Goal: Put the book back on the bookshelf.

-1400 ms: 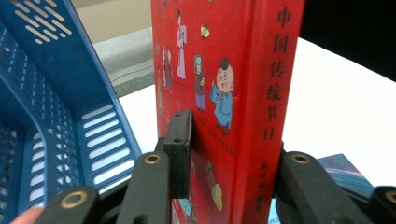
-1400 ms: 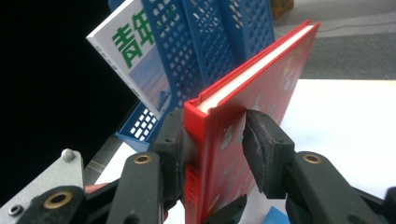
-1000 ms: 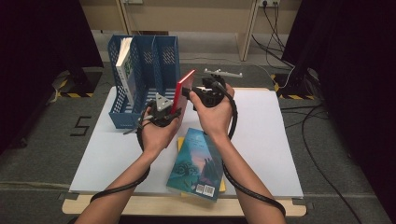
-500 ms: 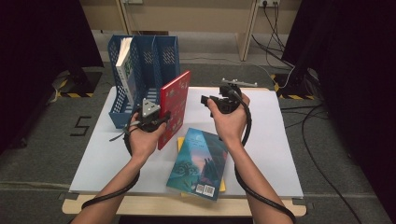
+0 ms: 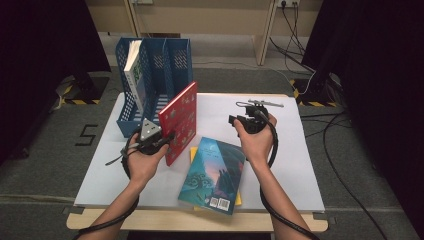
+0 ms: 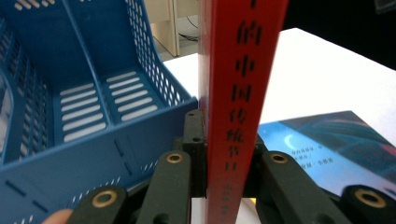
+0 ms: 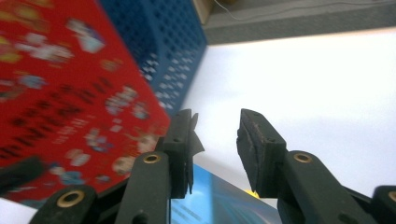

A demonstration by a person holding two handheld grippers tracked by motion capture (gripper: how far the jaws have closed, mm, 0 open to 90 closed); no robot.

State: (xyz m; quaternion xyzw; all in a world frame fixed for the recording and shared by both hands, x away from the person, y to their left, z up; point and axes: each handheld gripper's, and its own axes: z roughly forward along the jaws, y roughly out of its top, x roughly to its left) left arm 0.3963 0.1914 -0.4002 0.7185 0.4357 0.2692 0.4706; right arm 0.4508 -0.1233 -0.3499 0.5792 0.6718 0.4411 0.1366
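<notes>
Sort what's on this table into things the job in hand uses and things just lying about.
In use:
- red hardcover book, upright, clamped at its spine
- left gripper, shut on it
- blue plastic three-slot file rack

Lying about:
- teal illustrated book, flat
- yellow book under it
- white-and-green book already in the rack

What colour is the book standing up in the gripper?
Red. The book has small pictures on its cover, seen best in the high view.
</notes>
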